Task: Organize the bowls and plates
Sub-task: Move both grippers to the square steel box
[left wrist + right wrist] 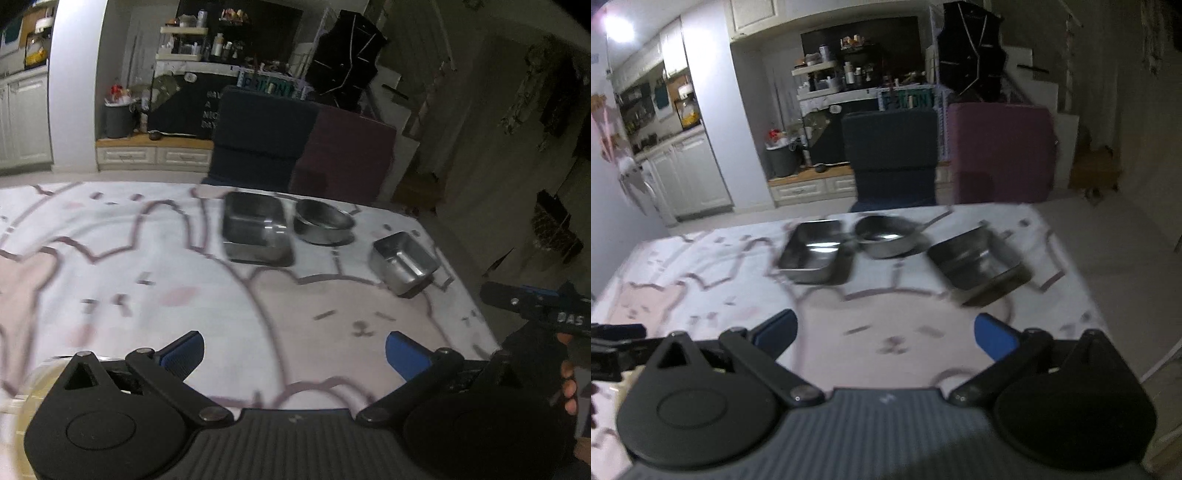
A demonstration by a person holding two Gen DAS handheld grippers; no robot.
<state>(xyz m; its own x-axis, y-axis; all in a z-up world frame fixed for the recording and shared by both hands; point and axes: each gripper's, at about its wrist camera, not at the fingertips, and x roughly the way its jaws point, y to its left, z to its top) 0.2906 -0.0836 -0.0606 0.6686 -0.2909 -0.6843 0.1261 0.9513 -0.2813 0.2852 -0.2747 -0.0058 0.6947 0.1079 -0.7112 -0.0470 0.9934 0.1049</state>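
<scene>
Both wrist cameras look down and forward across the table (pixel 110 258) from its near edge, sharing the three steel containers (pixel 812 251) at its far side.

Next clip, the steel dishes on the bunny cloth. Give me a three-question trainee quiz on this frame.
1. True or false: the left gripper holds a dish.
2. How many steel dishes are on the cloth?
3. Which dish is in the middle: A) tray B) round bowl C) square bowl?

Key: 1 false, its jaws are open and empty, like the right gripper. 2 three. 3 B.
</scene>
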